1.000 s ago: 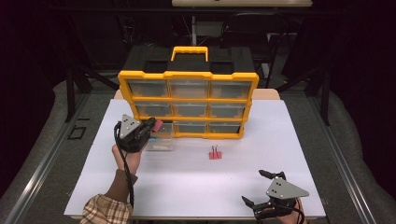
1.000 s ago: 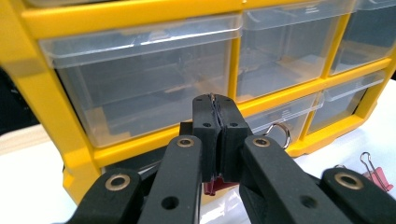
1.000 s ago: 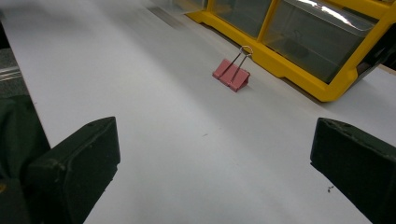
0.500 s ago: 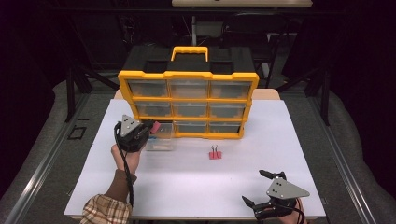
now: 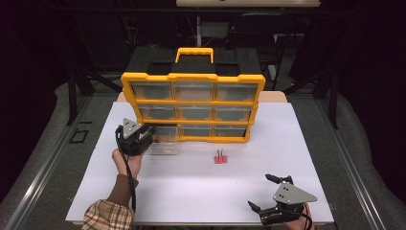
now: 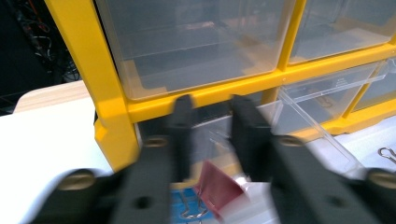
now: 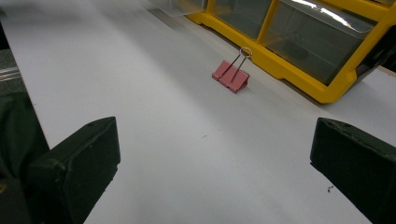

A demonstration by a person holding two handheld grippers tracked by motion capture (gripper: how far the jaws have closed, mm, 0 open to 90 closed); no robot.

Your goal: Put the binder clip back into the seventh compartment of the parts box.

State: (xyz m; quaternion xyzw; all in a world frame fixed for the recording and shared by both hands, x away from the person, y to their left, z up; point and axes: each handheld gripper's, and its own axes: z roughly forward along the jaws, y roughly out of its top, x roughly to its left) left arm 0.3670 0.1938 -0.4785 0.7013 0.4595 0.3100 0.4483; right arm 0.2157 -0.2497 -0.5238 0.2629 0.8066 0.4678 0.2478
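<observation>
Nearest the person, the right gripper [image 5: 258, 190] rests at the front right corner of the white desk [image 5: 191, 191]. Its fingers [image 7: 74, 163] are spread wide with nothing between them. Ahead of it, a second pink binder clip [image 5: 220, 157] lies on the open desk, just in front of the organiser and well apart from both grippers.

Further in, the left gripper [image 5: 152, 136] hangs over the clear drawer [image 5: 167, 149], which is pulled out of the bottom left bay. Its jaws have just been opening and now stand partly apart. In the left gripper view a pink binder clip [image 6: 217, 189] sits low beneath them beside a blue clip [image 6: 187, 198], and the pads do not seem to press on it. It looks to be lying in the drawer, though blur hides just how.

The step in hand looks to be letting that clip go into the drawer. To do it well:
- Spread the left fingers [image 6: 252, 135] a little wider, so neither pad drags the clip's wire handle.
- Lift straight up rather than sideways, because the drawer's thin wall and the yellow parts organiser [image 5: 192, 77] behind it are close.
- Check that the clip lies wholly inside the rim before turning to the one on the desk.
</observation>
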